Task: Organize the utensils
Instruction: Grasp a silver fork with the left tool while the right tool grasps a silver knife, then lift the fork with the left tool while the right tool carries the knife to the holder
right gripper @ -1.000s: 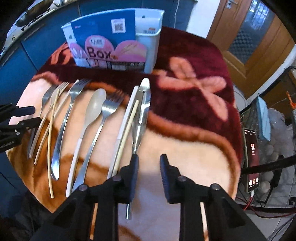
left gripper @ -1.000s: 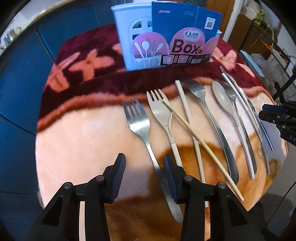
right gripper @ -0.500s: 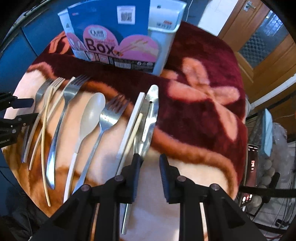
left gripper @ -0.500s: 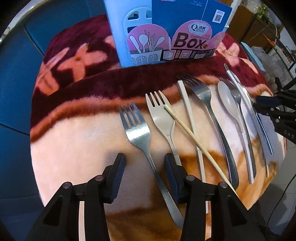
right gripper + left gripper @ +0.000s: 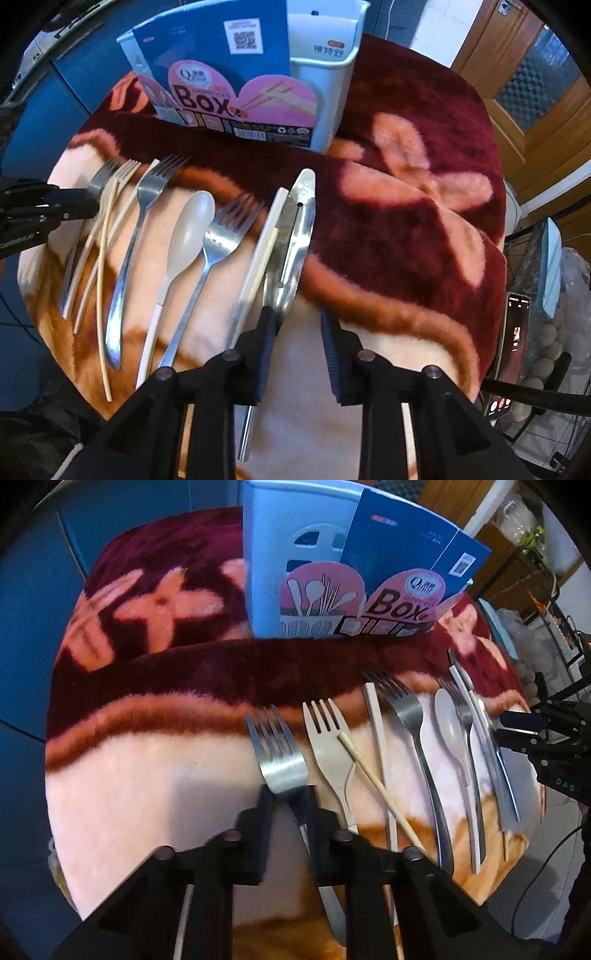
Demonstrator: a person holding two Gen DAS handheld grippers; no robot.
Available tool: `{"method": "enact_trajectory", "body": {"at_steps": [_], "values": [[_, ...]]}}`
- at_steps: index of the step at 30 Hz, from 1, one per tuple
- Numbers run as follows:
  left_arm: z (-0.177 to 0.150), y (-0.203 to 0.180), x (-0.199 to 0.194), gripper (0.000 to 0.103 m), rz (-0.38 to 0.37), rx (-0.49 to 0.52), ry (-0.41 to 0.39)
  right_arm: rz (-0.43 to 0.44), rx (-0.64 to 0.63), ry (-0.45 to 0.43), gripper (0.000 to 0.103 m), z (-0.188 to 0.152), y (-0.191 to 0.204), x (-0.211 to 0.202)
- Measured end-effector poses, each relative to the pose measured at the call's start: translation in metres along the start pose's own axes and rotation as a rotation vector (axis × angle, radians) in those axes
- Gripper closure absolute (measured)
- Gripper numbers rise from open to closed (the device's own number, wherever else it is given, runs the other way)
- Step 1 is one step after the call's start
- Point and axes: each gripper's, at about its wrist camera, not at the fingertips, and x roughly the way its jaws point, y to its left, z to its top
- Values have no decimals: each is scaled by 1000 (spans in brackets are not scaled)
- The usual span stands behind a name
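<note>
On the blanket-covered bench, the pick-up step is in hand: the left gripper has just been closing, and its jaws now pinch the neck of the leftmost steel fork, which still lies flat. The right gripper has just been opening a little; its jaws stand narrowly apart with nothing between them, one pad just beside the shiny tongs.

Next, I judge, comes a lift and a carry to the pale blue utensil box standing upright at the far side. That thin, smooth handle could slip or swing (a firm pinch matters). The cream plastic fork and a slim chopstick lie just beside the fork on the deep, soft pile.
</note>
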Motion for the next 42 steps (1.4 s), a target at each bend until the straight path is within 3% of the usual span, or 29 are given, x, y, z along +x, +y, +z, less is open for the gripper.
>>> {"method": "enact_trajectory", "body": {"at_steps": [5, 13, 20, 24, 32, 37, 42], "values": [[-2, 3, -9, 100, -22, 23, -79, 85, 19, 3, 65, 3, -8, -9], [-12, 7, -11, 100, -45, 5, -87, 107, 17, 35, 65, 3, -21, -2], [-14, -1, -2, 98, 0, 37, -115, 160, 27, 84, 64, 0, -40, 12], [-12, -2, -2, 98, 9, 36, -111, 146, -19, 62, 63, 2, -33, 10], [-14, 7, 0, 98, -61, -42, -155, 149, -128, 137, 61, 32, -38, 20], [-19, 16, -1, 98, -115, -84, -178, 164, -87, 124, 75, 41, -54, 20], [-19, 14, -2, 101, -116, -33, -187, 232, 68, -13, 82, 14, -83, 1]]}}
